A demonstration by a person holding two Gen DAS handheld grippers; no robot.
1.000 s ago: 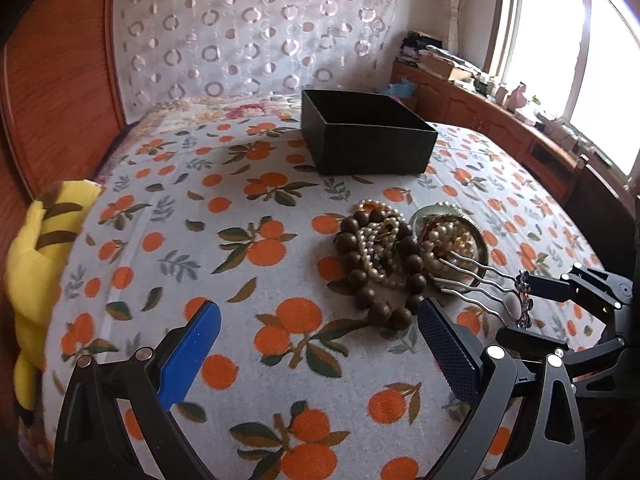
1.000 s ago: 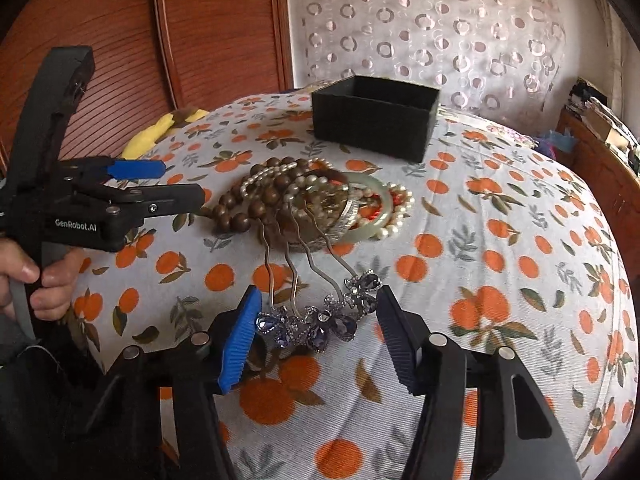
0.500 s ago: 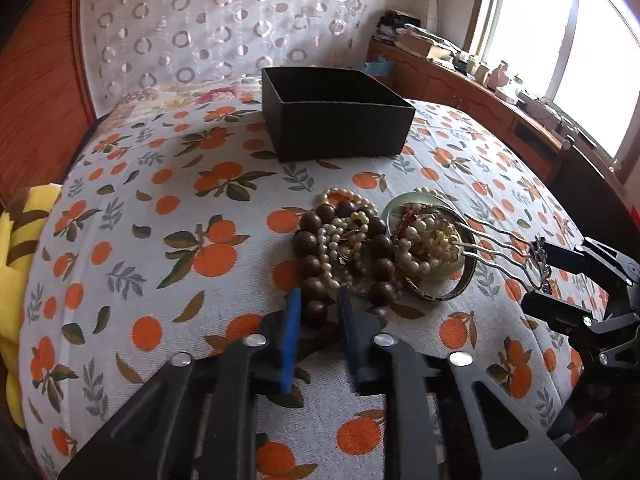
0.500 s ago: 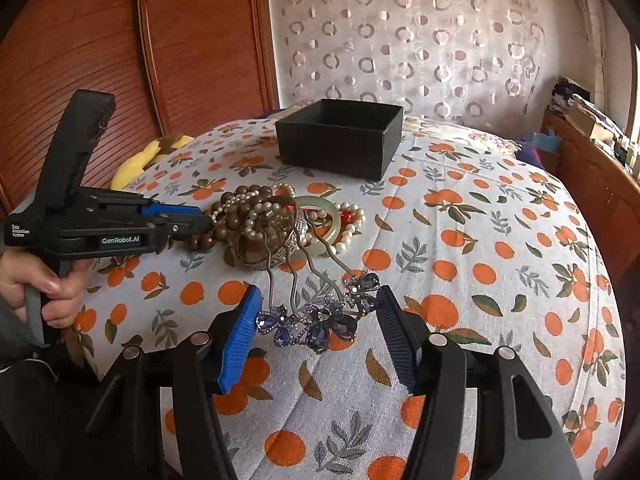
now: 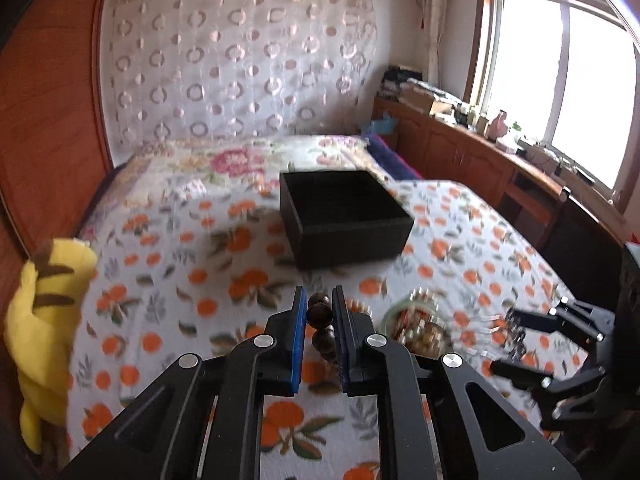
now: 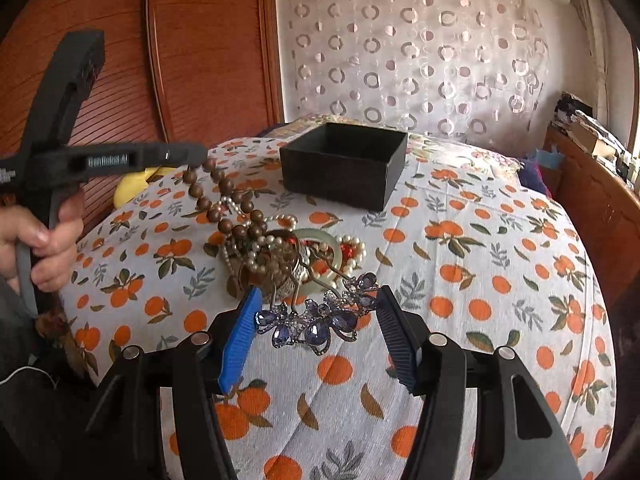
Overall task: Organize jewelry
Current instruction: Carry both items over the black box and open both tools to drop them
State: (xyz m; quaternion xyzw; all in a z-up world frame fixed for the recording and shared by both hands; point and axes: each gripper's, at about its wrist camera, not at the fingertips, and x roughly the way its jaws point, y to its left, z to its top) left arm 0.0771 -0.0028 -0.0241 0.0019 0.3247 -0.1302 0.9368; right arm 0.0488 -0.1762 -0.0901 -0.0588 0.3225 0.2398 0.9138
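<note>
Left wrist view: a white bedspread printed with oranges and leaves [image 5: 168, 264] covers the bed, backed by a sheer curtain with ring patterns [image 5: 240, 64], red-brown wooden panelling [image 5: 44, 128] and a bright window [image 5: 560, 80] above a low wooden cabinet [image 5: 472, 156]. A yellow plush toy with brown stripes [image 5: 44, 320] lies at the left edge. An open black square box [image 5: 344, 220] sits ahead on the spread. The left gripper [image 5: 319, 312] is raised above the bed, its blue pads pinched narrowly on a string of dark brown wooden beads [image 5: 319, 314]. The blurred heap of pearl and bangle jewelry [image 5: 420, 320] lies lower right.

Right wrist view: the person's left hand [image 6: 44, 240] grips the handle, lettered "GenRobot.AI". The beads trail from it down into the heap. The right gripper [image 6: 316, 328] stands wide apart, low over the spread, either side of a purple jewelled butterfly hairpin [image 6: 316, 322].
</note>
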